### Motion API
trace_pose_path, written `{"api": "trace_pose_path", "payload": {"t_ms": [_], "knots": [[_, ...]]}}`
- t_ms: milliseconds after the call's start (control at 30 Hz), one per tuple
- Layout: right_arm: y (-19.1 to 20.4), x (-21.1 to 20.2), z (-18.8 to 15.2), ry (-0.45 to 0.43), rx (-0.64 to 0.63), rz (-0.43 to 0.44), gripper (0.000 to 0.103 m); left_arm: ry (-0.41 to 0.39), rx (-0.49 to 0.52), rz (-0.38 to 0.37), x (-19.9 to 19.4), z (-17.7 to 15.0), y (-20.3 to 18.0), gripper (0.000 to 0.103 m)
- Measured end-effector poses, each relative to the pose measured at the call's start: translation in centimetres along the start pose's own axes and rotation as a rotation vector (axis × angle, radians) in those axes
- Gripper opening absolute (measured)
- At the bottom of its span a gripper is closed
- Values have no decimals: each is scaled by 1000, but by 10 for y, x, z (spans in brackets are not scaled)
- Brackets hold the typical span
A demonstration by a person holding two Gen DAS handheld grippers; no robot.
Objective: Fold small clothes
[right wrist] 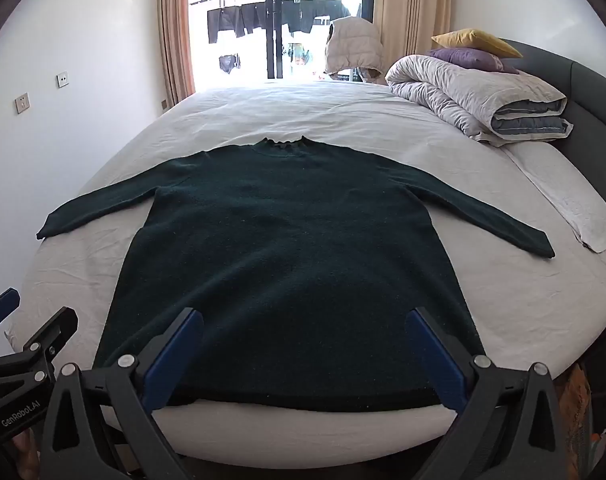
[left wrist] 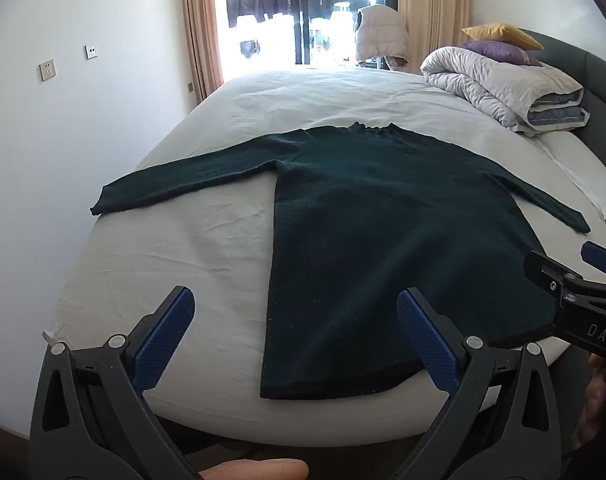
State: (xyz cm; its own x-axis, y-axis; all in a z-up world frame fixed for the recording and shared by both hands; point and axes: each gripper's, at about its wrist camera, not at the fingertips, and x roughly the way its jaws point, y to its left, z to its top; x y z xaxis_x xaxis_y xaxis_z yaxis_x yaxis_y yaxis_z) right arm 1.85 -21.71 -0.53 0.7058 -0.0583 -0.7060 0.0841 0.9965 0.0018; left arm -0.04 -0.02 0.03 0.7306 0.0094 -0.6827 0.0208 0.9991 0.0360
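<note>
A dark green long-sleeved sweater (left wrist: 383, 232) lies flat on the white bed, neck away from me, both sleeves spread out; it also shows in the right wrist view (right wrist: 295, 248). My left gripper (left wrist: 295, 320) is open and empty, above the hem's left corner near the bed's front edge. My right gripper (right wrist: 305, 340) is open and empty, over the middle of the hem. The right gripper also shows at the right edge of the left wrist view (left wrist: 575, 284), and the left gripper at the left edge of the right wrist view (right wrist: 27, 332).
A rolled grey duvet (right wrist: 475, 96) with purple and yellow pillows (right wrist: 471, 48) sits at the bed's far right by the dark headboard (right wrist: 591, 92). A white cloth (right wrist: 571, 208) lies along the right side. A wall stands at the left, a curtained balcony door behind.
</note>
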Motion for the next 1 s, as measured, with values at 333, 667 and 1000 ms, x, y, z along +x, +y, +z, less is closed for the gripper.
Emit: {"api": "trace_pose_path", "payload": {"t_ms": [333, 667, 1000], "knots": [[7, 2, -1, -4, -7, -2, 103, 7, -10, 1, 1, -4, 0, 103], [4, 3, -3, 2, -10, -5, 103, 15, -16, -1, 2, -3, 0, 103], [6, 7, -6, 6, -11, -3, 103, 17, -17, -3, 2, -4, -1, 103]]}}
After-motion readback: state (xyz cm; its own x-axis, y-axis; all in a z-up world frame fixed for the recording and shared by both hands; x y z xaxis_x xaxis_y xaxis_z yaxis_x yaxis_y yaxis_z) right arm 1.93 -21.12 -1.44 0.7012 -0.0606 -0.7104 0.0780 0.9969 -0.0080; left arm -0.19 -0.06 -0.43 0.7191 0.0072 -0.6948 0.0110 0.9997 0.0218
